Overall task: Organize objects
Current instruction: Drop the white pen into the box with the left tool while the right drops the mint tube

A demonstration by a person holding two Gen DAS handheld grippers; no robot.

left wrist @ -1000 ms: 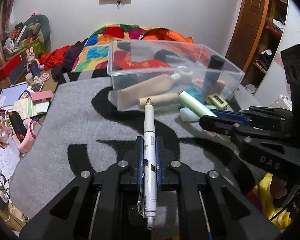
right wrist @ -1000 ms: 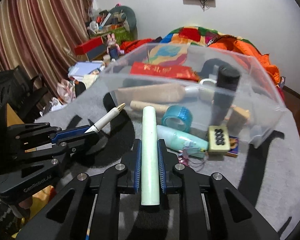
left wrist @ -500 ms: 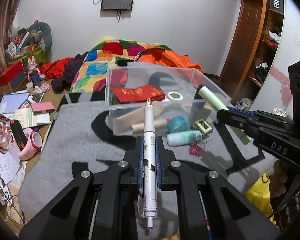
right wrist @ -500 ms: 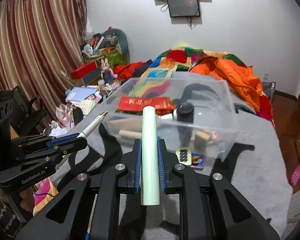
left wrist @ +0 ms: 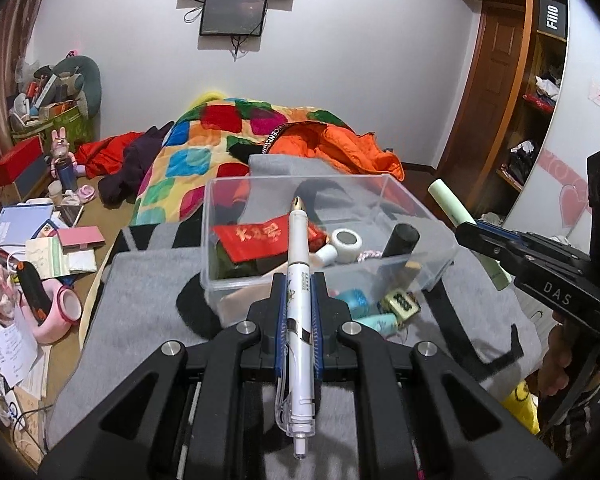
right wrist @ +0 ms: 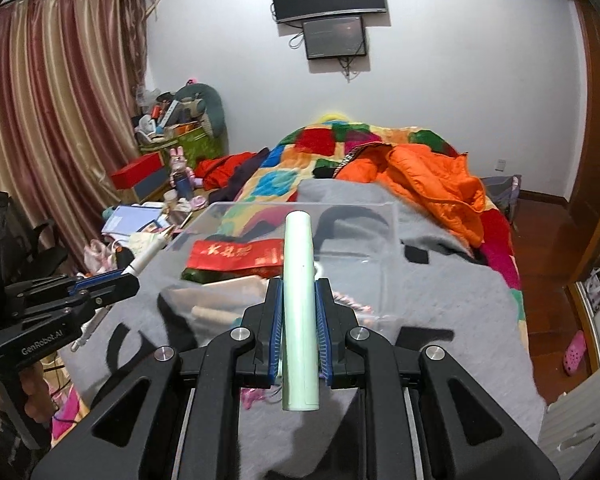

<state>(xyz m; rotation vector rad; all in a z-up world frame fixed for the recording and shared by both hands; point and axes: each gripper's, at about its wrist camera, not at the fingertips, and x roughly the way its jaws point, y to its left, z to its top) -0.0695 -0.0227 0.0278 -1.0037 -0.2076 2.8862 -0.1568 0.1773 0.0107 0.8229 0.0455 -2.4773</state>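
The left hand-held gripper [left wrist: 297, 300] clamped a smooth white pen [left wrist: 298, 280]; the right hand-held gripper [right wrist: 299, 320] clamped a pale green tube [right wrist: 299, 304]. Only the left view showed loose items beside the clear plastic box [left wrist: 420, 216].

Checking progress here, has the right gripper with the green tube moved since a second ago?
Yes. The right gripper, shut on the green tube, has risen and pulled back: the clear bin now sits lower and farther away.
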